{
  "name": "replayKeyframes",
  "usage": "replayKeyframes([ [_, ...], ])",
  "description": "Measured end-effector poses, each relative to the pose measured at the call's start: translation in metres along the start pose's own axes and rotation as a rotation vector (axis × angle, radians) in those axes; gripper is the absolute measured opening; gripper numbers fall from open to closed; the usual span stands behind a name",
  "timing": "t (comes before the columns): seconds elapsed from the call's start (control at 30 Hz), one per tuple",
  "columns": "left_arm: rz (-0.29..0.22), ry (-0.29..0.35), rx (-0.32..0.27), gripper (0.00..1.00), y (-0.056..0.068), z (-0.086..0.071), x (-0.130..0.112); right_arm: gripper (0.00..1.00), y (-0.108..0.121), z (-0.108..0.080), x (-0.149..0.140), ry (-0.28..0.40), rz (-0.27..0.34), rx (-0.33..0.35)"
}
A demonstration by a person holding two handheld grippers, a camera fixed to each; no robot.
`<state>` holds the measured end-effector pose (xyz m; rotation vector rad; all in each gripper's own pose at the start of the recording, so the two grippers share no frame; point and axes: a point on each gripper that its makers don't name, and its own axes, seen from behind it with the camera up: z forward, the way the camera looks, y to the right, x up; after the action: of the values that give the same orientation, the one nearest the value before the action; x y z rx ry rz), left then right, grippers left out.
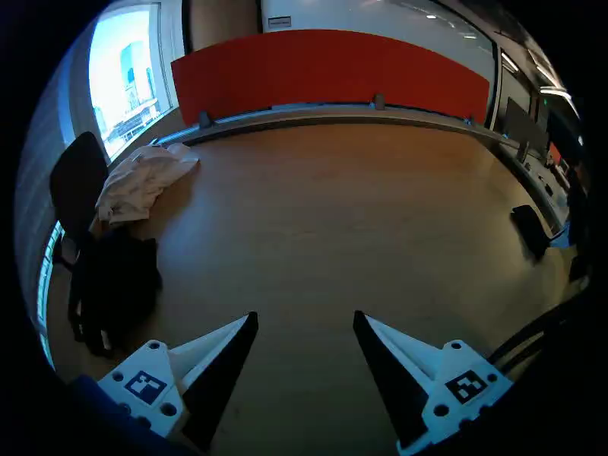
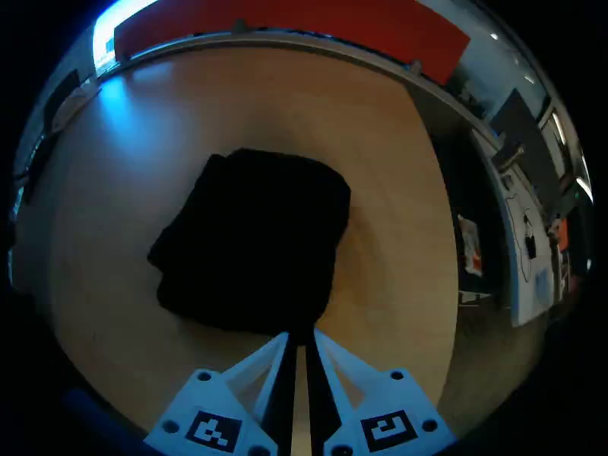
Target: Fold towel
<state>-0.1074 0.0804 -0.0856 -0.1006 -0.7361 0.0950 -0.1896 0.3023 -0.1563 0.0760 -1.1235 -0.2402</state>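
Left gripper view: left gripper (image 1: 305, 315), fingers spread wide, bare wood showing between them; each finger carries a square black-and-white coded tag near its base. Tabletop (image 1: 342, 213), light wood, wide. Red partition (image 1: 327, 72) along the far edge. Pale cloth (image 1: 144, 182), crumpled heap, far left corner of the tabletop. Black chair (image 1: 76, 182) just beside that corner, with a dark bundle (image 1: 114, 292) below it, kind unclear. Small black object (image 1: 530, 228) at the right edge. Window (image 1: 125, 76), bright, upper left. Wall sign (image 1: 277, 23) above the partition, writing too small to read

Right gripper view: right gripper (image 2: 302, 334), fingers drawn nearly together with a slim gap, coded tag on each. Towel (image 2: 254, 239), black, lying flat as a rough rectangle in the middle of the tabletop, its near edge at the fingertips; whether cloth is caught between them cannot be told
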Motion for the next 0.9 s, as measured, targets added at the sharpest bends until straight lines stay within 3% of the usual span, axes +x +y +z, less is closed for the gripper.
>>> replayKeyframes([
  [0.9,0.006,-0.004,0.002,0.93,0.0011,-0.0007,-0.0011,0.20,0.0088,0.0049,-0.0095,-0.033,0.040,-0.050],
])
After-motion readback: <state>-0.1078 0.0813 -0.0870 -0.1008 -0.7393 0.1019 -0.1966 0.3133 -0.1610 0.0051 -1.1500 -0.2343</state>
